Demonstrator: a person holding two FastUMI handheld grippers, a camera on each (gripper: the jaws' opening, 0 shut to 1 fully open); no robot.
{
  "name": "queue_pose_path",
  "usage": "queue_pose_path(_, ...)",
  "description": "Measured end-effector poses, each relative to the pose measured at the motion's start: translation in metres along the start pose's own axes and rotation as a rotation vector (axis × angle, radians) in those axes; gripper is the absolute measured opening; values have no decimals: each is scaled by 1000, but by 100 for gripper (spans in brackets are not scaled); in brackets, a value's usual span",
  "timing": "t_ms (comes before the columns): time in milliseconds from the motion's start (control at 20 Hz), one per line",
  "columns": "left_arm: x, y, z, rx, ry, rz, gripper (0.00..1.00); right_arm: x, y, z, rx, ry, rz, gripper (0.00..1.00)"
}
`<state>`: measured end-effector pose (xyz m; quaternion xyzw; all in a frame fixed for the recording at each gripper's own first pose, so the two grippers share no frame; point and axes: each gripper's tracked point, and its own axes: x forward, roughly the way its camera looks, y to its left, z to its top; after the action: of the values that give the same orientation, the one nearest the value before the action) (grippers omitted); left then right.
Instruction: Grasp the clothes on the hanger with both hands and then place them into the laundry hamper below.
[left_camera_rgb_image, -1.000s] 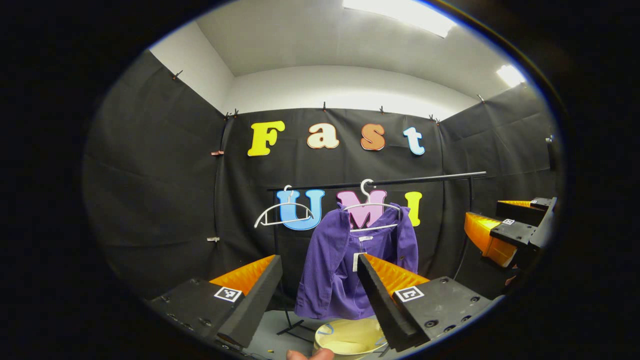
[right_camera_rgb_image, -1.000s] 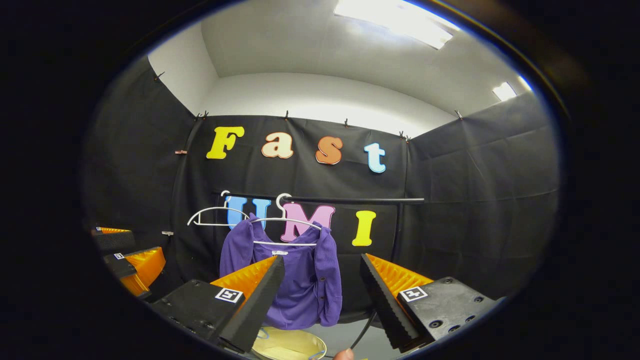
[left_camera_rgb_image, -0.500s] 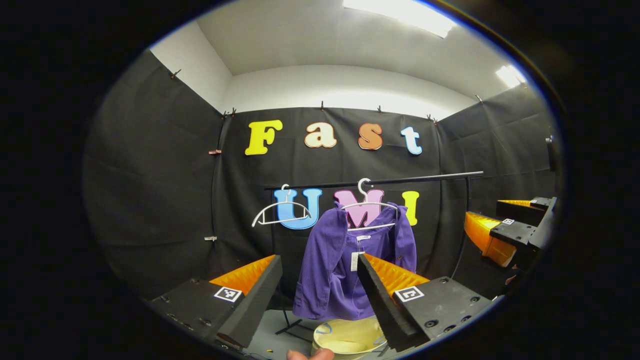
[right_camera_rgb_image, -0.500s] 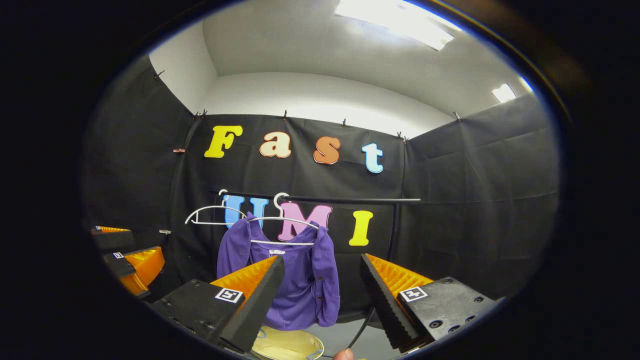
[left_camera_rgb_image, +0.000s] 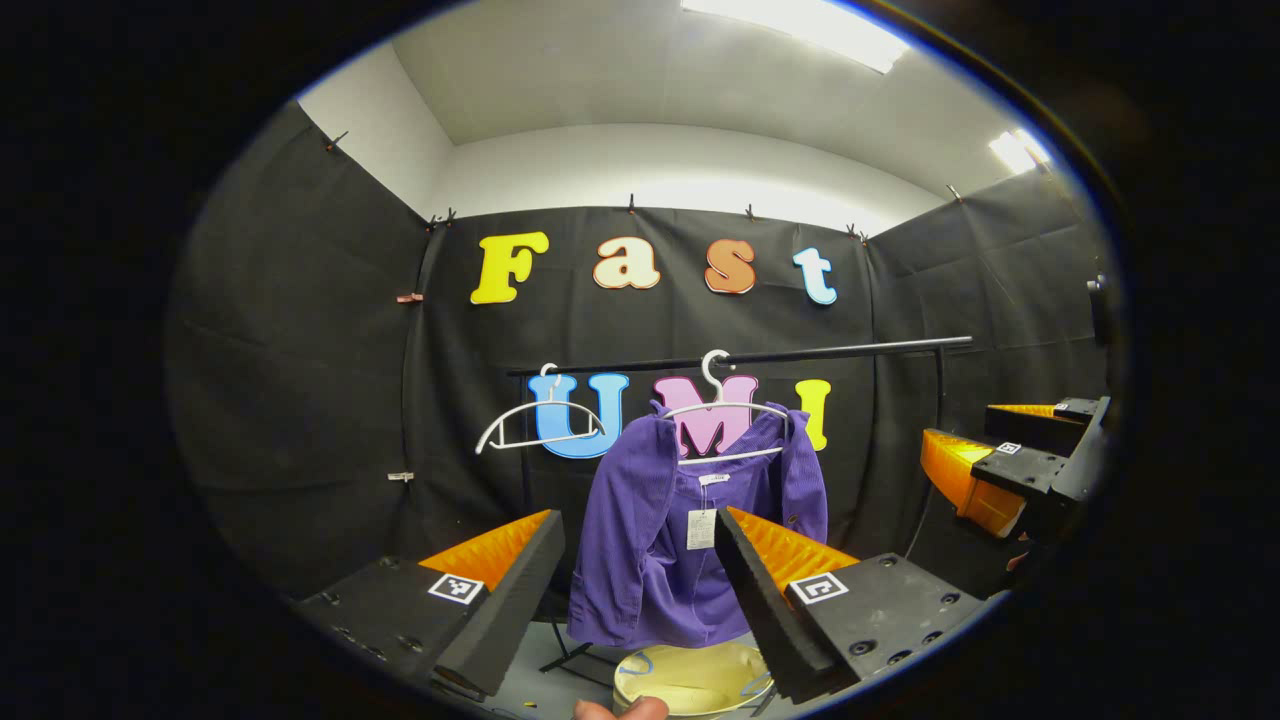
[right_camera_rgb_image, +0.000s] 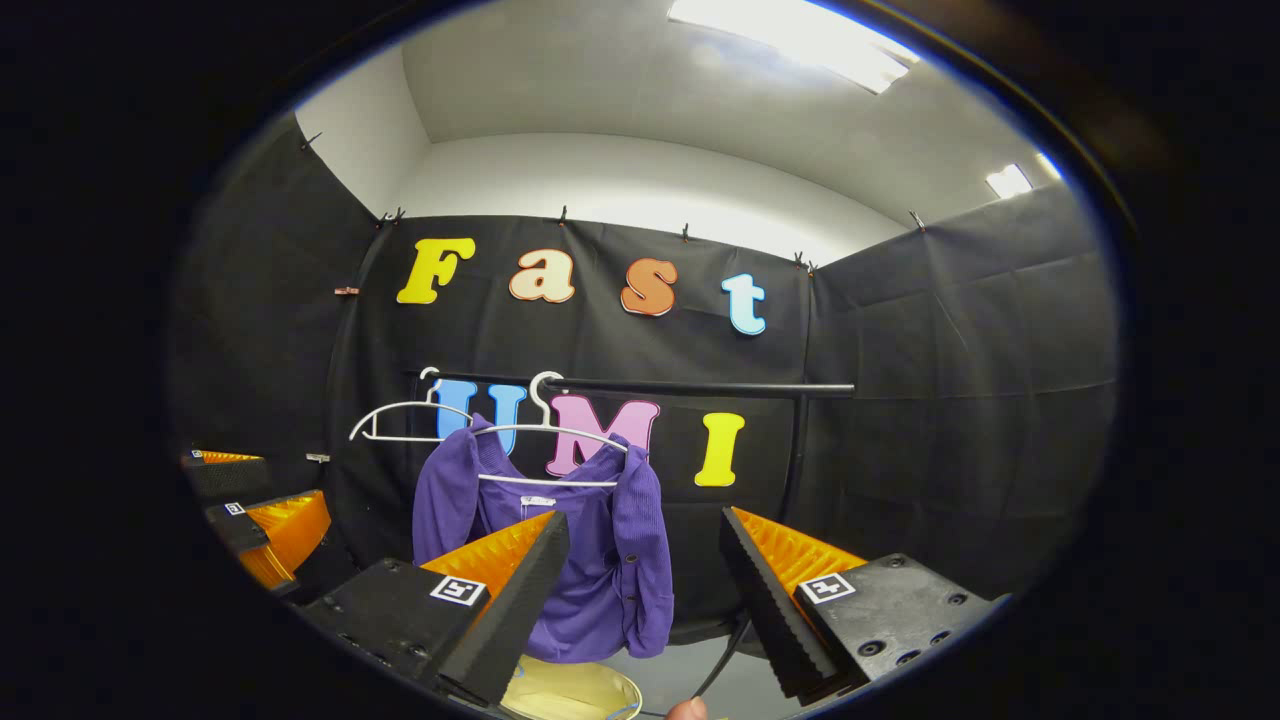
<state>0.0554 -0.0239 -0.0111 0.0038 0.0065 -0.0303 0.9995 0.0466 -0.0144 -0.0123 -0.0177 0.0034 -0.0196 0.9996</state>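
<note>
left gripper (left_camera_rgb_image: 640, 575) level, jaws spread wide; right gripper (right_camera_rgb_image: 645, 575) likewise — empty

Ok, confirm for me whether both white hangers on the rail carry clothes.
No: the purple shirt hangs on one white hanger, while the other hanger beside it on the rail is bare.

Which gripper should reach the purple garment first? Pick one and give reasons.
Left, probably. In the left gripper view the purple garment hangs almost straight ahead between the open fingers of the left gripper. In the right gripper view it sits off to the left of the open right gripper.
</note>
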Motion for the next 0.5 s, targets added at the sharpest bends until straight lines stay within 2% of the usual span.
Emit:
queue_pose_path(150,38,-8,-9,4,16,5,95,40,5,-16,14,18,11,98)
queue_pose_path(200,53,-11,-13,1,23,7,92,54,7,-23,17,26,19,98)
queue_pose_path(300,84,-15,-20,-4,32,14,95,85,9,-34,17,29,34,98)
queue_pose_path(500,148,-12,-34,-8,48,60,95,150,14,-60,20,37,58,98)
